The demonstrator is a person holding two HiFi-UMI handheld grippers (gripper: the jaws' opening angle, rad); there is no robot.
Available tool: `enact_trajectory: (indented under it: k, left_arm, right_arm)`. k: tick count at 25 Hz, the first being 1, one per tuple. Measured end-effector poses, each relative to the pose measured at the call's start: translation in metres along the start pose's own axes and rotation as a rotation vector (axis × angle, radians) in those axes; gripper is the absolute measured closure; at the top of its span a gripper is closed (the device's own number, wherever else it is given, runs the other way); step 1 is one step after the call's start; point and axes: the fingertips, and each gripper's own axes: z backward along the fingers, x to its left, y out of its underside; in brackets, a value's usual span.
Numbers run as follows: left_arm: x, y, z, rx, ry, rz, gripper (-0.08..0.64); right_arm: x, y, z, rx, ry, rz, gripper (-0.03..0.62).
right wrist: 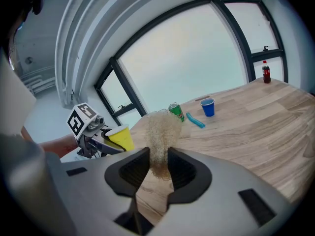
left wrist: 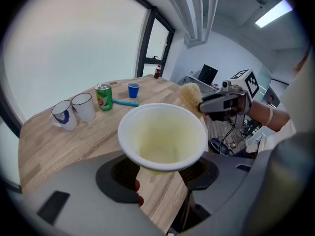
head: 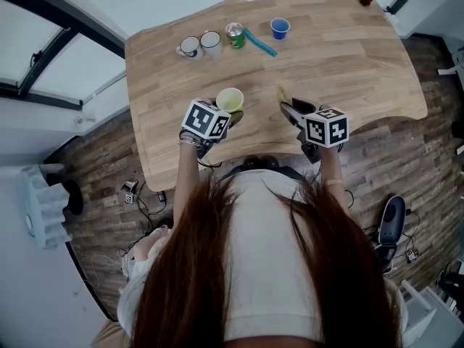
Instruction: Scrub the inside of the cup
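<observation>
Slippage is the worry: the left gripper (left wrist: 160, 173) clamps the yellow cup (left wrist: 162, 132) only by its narrow lower part, so a hard push could tip it out. The right gripper (right wrist: 158, 168) pinches a tan fibrous scrubber (right wrist: 160, 132) low down; its free end may bend aside. Both hang on the person's side of the green can (head: 235, 35), well apart from it, scrubber rightward, not touching the cup. Only the left gripper view looks into the cup's pale inside; the head view shows their gap.
</observation>
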Motion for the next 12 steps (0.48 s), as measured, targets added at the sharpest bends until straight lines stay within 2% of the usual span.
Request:
enact_trajectory:
  k: [4, 12]
  left_arm:
    - [0.0001, 0.0012, -0.0017, 0.007, -0.003, 0.002, 0.327]
    - [-0.0019, 0.0027, 0.0031, -0.031, -0.018, 0.032, 0.327]
  right_arm:
    - [-0.0022, -0.0014, -0.0010, 0.001, 0.001, -0.007, 0.472]
    - [0.0024, 0.0024, -0.0063, 0.010, -0.006, -0.015, 0.472]
